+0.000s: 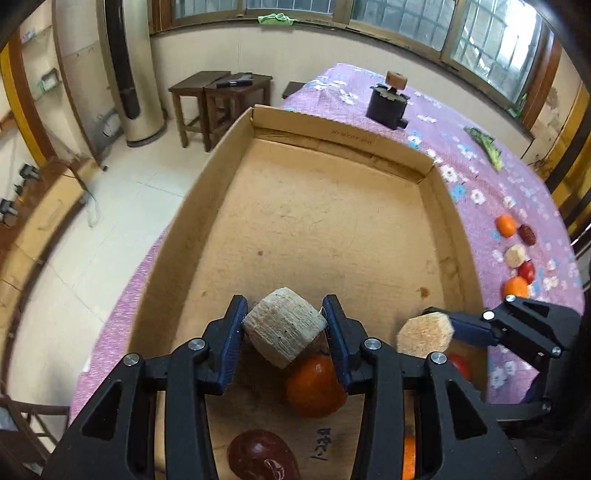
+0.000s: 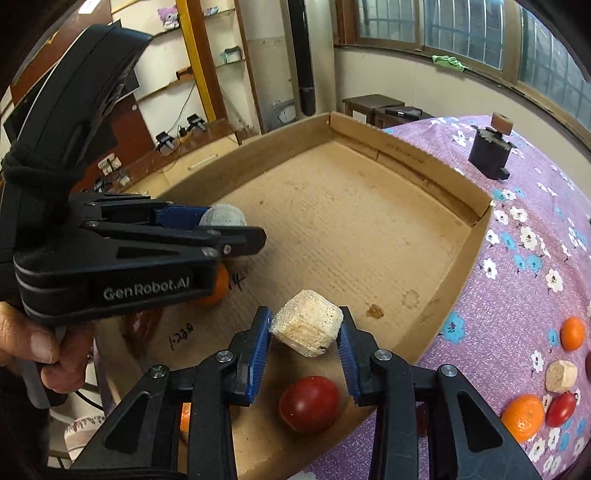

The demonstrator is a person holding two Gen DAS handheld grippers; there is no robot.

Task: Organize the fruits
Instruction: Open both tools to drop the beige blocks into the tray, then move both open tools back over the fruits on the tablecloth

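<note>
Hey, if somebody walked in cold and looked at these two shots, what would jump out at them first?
Two black grippers over a cardboard tray, each clamped on a pale faceted block: the left gripper holds a greyish block, the right gripper a cream block. Below them in the tray lie an orange fruit and a red tomato. More fruit sits in a row on the purple flowered cloth.

A purple floral cloth (image 1: 476, 155) covers the surface. A small black box (image 1: 388, 105) with a brown block on top stands on it near the windows (image 1: 495, 40). Two dark wooden stools (image 1: 218, 99) stand on the tiled floor (image 1: 122, 206), beside a tall cylindrical unit (image 1: 138, 74). A green rag (image 1: 275, 18) lies on the windowsill.
</note>
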